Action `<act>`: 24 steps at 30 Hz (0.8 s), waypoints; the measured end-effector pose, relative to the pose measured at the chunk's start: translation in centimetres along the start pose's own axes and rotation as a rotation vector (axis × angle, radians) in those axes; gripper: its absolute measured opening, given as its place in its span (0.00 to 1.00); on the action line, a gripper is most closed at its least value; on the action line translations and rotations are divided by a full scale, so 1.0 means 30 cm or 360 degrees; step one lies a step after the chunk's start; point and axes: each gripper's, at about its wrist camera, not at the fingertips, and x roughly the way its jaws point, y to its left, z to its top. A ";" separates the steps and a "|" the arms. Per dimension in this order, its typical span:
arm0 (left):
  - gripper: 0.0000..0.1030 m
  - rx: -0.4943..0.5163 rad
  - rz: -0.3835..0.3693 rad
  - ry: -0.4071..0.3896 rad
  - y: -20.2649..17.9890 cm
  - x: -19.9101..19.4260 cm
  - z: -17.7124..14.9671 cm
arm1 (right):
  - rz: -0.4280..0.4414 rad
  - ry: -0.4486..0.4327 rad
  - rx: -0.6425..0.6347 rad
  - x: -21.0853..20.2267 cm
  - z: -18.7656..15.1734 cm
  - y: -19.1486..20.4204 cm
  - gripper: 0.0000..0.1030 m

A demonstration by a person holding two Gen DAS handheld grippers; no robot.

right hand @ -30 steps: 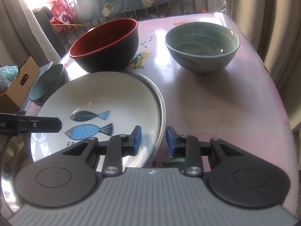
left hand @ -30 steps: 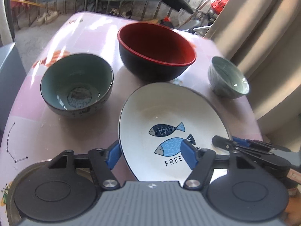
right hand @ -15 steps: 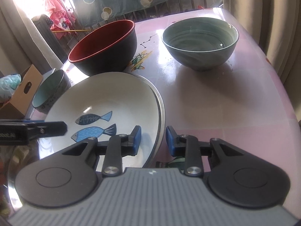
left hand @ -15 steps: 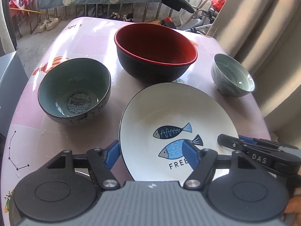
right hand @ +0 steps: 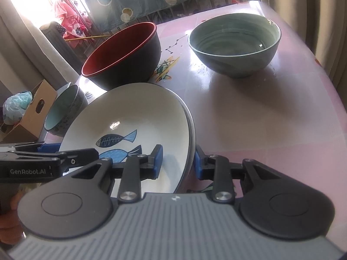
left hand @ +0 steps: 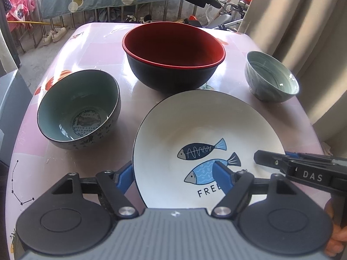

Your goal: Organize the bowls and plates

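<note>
Left wrist view: I see my left gripper (left hand: 173, 176) astride the near-left rim of the fish plate (left hand: 201, 130), one blue pad outside the rim, the other over the printed fish. The jaws are opening and neither pad presses the plate. The plate sits on the pink table (left hand: 91, 49), just in front of the red-and-black bowl (left hand: 173, 54). A teal bowl (left hand: 78, 112) stands to its left, a pale green bowl (left hand: 271, 78) far right.

Right wrist view: my right gripper (right hand: 176, 161) pinches the plate's near-right rim (right hand: 188, 130), one pad inside and one outside. The plate looks tilted, its gripped edge raised. A steel plate's rim shows just under that edge.
</note>
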 end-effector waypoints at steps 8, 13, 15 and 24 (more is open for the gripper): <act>0.75 0.0048 -0.0059 0.0037 -0.044 -0.024 -0.034 | 0.0053 0.0034 0.0077 -0.041 -0.027 -0.051 0.28; 0.76 0.0099 -0.0080 0.0020 -0.064 -0.047 -0.066 | 0.0070 0.0029 0.0135 -0.077 -0.065 -0.080 0.28; 0.76 0.0125 -0.0077 0.0008 -0.067 -0.050 -0.075 | 0.0064 0.0011 0.0134 -0.085 -0.082 -0.081 0.27; 0.83 0.0083 -0.0110 -0.0133 -0.011 -0.168 -0.110 | 0.0014 -0.0147 0.0183 -0.200 -0.150 -0.071 0.29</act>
